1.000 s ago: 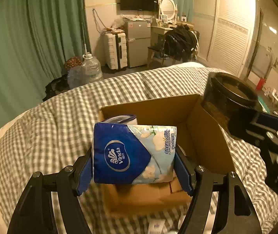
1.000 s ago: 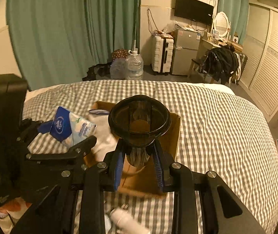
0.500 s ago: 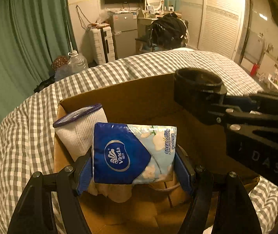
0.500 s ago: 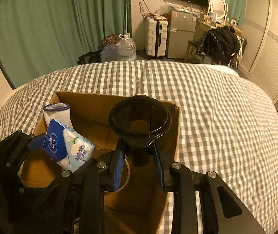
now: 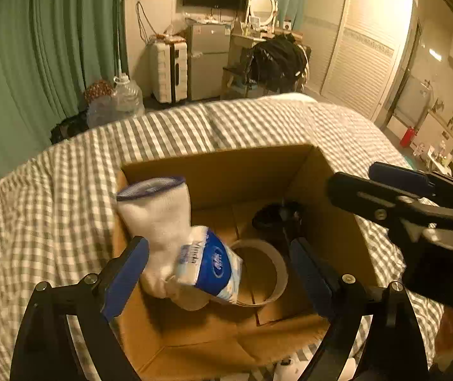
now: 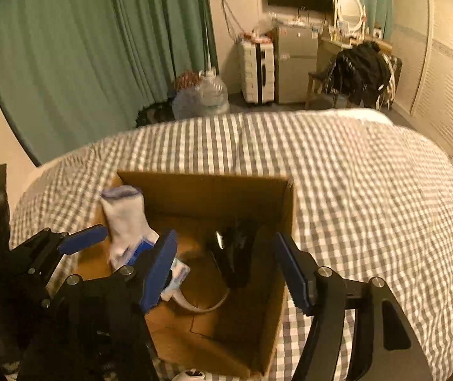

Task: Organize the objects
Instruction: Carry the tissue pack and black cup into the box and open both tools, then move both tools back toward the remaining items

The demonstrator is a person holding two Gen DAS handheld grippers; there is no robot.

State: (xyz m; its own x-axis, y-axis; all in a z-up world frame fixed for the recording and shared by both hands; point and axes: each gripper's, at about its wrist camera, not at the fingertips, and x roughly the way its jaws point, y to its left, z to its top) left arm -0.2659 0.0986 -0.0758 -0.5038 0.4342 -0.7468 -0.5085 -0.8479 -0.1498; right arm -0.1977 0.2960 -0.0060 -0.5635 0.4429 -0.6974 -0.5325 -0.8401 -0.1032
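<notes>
An open cardboard box (image 5: 217,168) (image 6: 207,187) stands on the checked bed. Inside it lie a white sock (image 5: 159,219) (image 6: 125,219), a blue Vinda tissue pack (image 5: 210,266) (image 6: 175,273), a tape roll (image 5: 274,263) (image 6: 201,304) and a dark cup (image 5: 274,216) (image 6: 233,254). My left gripper (image 5: 218,270) is open and empty above the box's left half, over the tissue pack. My right gripper (image 6: 225,270) is open and empty above the box's right half, over the cup. Each gripper shows in the other's view (image 5: 398,190) (image 6: 80,241).
The grey-checked bed cover (image 6: 353,174) stretches around the box. A small white object (image 6: 191,374) lies at the box's near edge. Beyond the bed are a green curtain (image 6: 99,47), water jugs (image 6: 207,95), a suitcase (image 6: 256,73), a fridge and a chair with dark clothes.
Both grippers opened. The tissue pack dropped from the left gripper into the box beside the sock; the dark cup dropped from the right gripper into the box's right side.
</notes>
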